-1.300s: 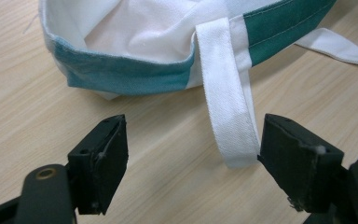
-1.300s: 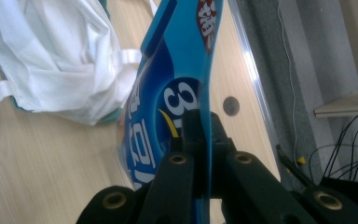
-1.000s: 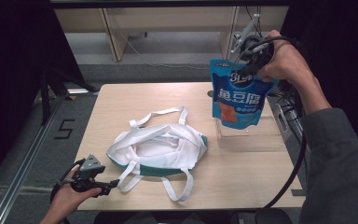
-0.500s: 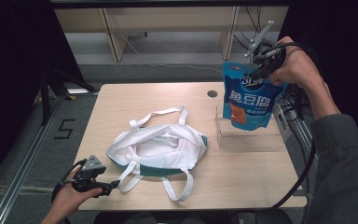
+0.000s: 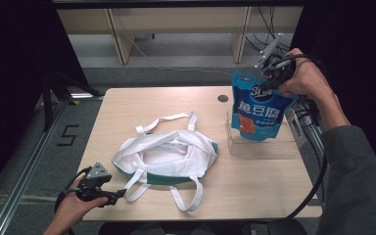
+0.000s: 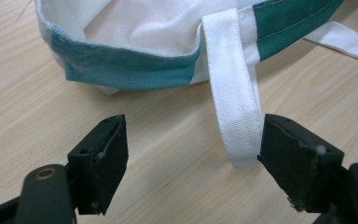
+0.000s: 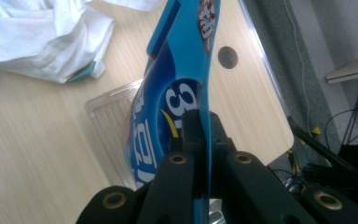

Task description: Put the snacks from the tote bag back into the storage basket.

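The right hand-held gripper (image 5: pixel 273 78) was clamped on the top edge of a glossy blue stand-up snack pouch with white lettering and an orange picture panel (image 5: pixel 258 110). In the right gripper view its black jaws met on the thin top seam of the pouch (image 7: pixel 186 93), so the pouch hung edge-on below them. Held by the seam, it dangled upright with its base just over a clear, shallow plastic tray (image 5: pixel 262 147) at the right side of the pale wooden tabletop (image 5: pixel 142 107); that grip looked chosen so the pouch could go down base first into the tray, or come up out of it.

The left hand-held gripper (image 5: pixel 108 195) sat low at the near left corner of the tabletop with its jaws wide apart. In the left gripper view a white webbing strap (image 6: pixel 233 93) of the white cotton tote bag with a teal band (image 5: pixel 169 156) lay between the pads, close by one pad (image 6: pixel 298 158) but not pinched. The bag lay slumped and open-mouthed in the middle of the tabletop, well apart from the pouch; the left gripper looked poised to take the strap and hold the bag.

Whether the pouch's base touched the tray could not be told, since the tray was transparent and the pouch covered its back wall. The bag's inside was lost in folds. The round dark hole (image 5: pixel 223 98) in the tabletop showed nothing within, and the person was cut off at the forearms.
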`<state>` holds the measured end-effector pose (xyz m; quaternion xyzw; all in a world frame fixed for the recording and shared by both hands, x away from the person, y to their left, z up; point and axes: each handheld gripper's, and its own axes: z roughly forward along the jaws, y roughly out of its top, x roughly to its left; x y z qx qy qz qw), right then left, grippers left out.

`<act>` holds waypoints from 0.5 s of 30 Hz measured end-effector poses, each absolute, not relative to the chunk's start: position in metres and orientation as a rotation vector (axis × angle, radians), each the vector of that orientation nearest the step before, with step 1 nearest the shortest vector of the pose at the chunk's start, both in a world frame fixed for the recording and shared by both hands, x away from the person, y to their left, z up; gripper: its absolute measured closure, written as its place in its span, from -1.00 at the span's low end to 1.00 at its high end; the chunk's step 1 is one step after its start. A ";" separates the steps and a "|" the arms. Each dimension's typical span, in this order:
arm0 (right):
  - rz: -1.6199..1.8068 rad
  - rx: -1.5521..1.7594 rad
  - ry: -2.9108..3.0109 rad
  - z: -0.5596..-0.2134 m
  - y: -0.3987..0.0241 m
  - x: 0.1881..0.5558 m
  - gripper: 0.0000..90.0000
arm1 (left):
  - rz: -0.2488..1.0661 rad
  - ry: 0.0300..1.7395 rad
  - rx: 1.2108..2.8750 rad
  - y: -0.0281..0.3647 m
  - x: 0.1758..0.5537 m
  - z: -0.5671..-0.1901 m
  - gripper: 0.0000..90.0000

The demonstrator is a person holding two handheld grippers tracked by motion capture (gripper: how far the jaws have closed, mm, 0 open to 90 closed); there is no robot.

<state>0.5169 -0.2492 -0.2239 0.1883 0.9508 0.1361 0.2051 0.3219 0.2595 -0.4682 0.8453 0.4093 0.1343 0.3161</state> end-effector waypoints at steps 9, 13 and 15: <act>0.410 0.532 2.696 -0.243 -0.250 0.519 1.00 | 0.362 1.074 2.235 0.260 0.322 -0.468 -0.50; 0.413 0.537 2.709 -0.252 -0.252 0.519 1.00 | 0.354 1.074 2.239 0.261 0.322 -0.468 -0.49; 0.408 0.531 2.725 -0.258 -0.252 0.518 1.00 | 0.344 1.080 2.243 0.261 0.323 -0.468 -0.49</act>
